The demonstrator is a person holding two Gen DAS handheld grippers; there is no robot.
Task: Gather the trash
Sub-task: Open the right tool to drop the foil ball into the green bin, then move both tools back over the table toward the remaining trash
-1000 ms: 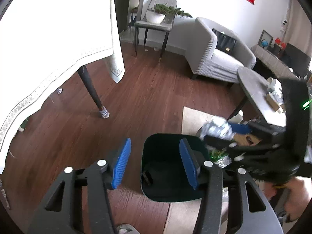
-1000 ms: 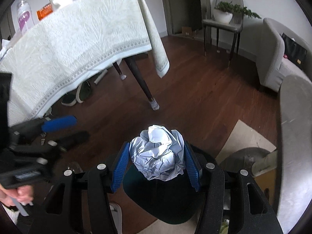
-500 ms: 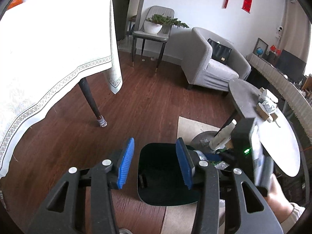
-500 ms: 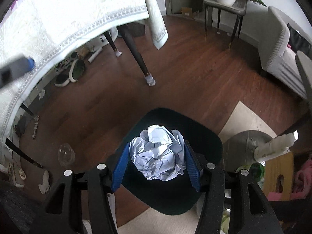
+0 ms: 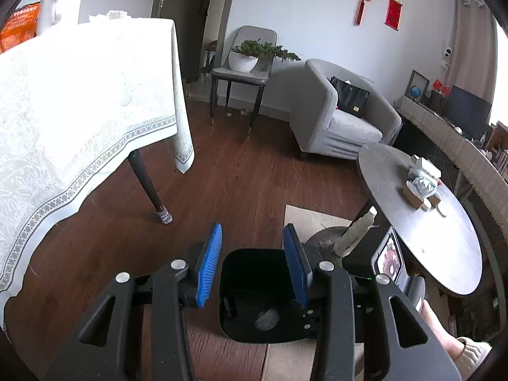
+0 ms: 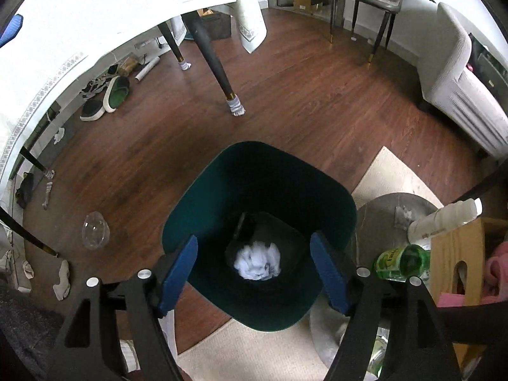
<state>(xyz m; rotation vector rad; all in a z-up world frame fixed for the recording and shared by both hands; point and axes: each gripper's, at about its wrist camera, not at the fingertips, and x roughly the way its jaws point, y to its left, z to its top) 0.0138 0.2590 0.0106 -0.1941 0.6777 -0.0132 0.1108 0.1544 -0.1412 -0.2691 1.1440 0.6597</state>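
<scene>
A dark green trash bin [image 6: 222,190] stands on the wood floor, also seen in the left wrist view [image 5: 241,285]. A crumpled white paper ball [image 6: 257,262] lies at its bottom and shows dimly in the left wrist view [image 5: 266,319]. My right gripper [image 6: 254,273] is open and empty, right above the bin's mouth. My left gripper [image 5: 252,265] is open and empty, above the bin's far rim. More crumpled paper [image 5: 420,184] lies on the round grey table [image 5: 444,247].
A table with a white cloth [image 5: 79,111] stands left, its leg [image 6: 219,76] near the bin. A green bottle [image 6: 401,262], a white bottle [image 6: 441,219] and a wooden stool [image 6: 460,263] stand right of the bin. A clear glass [image 6: 95,230] and shoes [image 6: 108,98] lie on the floor.
My right gripper opened and the paper ball dropped into the bin. The left gripper rose and tilted up, with its jaws still open.
</scene>
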